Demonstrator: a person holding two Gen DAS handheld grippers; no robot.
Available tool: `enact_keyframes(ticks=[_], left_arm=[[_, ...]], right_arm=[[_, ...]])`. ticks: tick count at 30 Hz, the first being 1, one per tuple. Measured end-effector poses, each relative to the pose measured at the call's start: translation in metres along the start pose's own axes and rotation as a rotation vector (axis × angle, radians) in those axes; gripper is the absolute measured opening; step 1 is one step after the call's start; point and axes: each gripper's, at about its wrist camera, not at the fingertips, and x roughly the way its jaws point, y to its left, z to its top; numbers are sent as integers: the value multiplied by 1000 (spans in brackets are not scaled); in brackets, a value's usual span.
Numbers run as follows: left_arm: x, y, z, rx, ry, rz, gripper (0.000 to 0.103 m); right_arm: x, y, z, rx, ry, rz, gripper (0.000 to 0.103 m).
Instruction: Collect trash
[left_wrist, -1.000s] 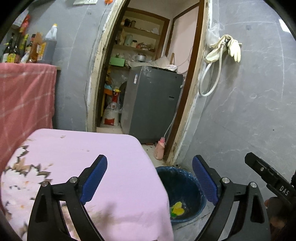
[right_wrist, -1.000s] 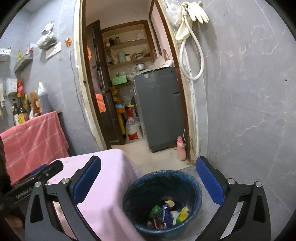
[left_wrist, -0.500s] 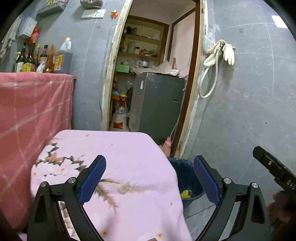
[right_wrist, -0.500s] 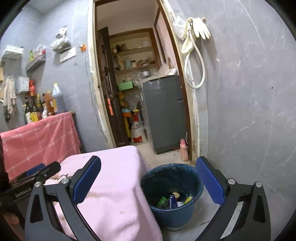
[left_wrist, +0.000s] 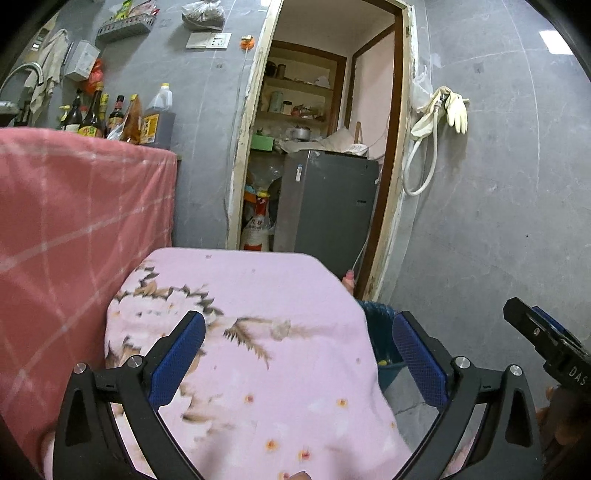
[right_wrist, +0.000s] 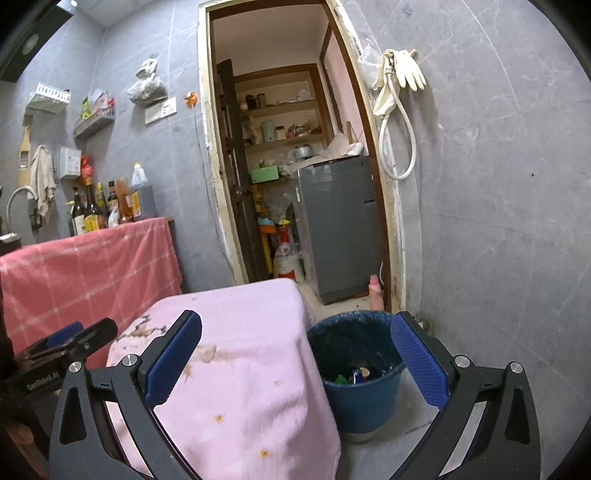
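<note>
A blue trash bin (right_wrist: 356, 373) stands on the floor to the right of a table under a pink floral cloth (right_wrist: 243, 354). Colourful trash (right_wrist: 352, 376) lies at its bottom. In the left wrist view only the bin's rim (left_wrist: 376, 321) shows past the cloth (left_wrist: 258, 332). My left gripper (left_wrist: 297, 358) is open and empty above the table. My right gripper (right_wrist: 295, 356) is open and empty, above the table's right edge and the bin. No trash shows on the cloth.
A counter under a red checked cloth (left_wrist: 74, 221) with several bottles (left_wrist: 110, 118) stands at the left. A doorway behind shows a grey fridge (left_wrist: 328, 206). A pink bottle (right_wrist: 376, 291) stands by the door frame. Gloves and a hose (right_wrist: 400, 85) hang on the grey wall.
Both grippers have risen and pulled back from the bin. The bin looks smaller and lower, and more of the pink cloth and wall shows. Both stay open and empty.
</note>
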Motion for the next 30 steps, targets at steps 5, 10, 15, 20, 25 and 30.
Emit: enact_keyframes(ticks=[5,10,15,20,25,30], left_arm=[[-8,-2,-17,24,-3,15,100],[-12,-2,-31,36,-25,31,100],[-14,2,-45,33,-46,44,100],[-16,0,-53,46,-68,47,100],[-14,-3,-59,67,-73,59,100],[-9,5,-63,53,-54,64,100]], right_arm=[[-11,2,-15,-5,-8,-22,103],[-19,8,-28,-47,-33,-55,103],[-24,10,-41,-79,-61,-85,103],[-22,13,-55,-105,-56,-93,103],[-17,14,-63,-118,-37,-93,103],[-17,12,-66,-115,-35,-103,103]])
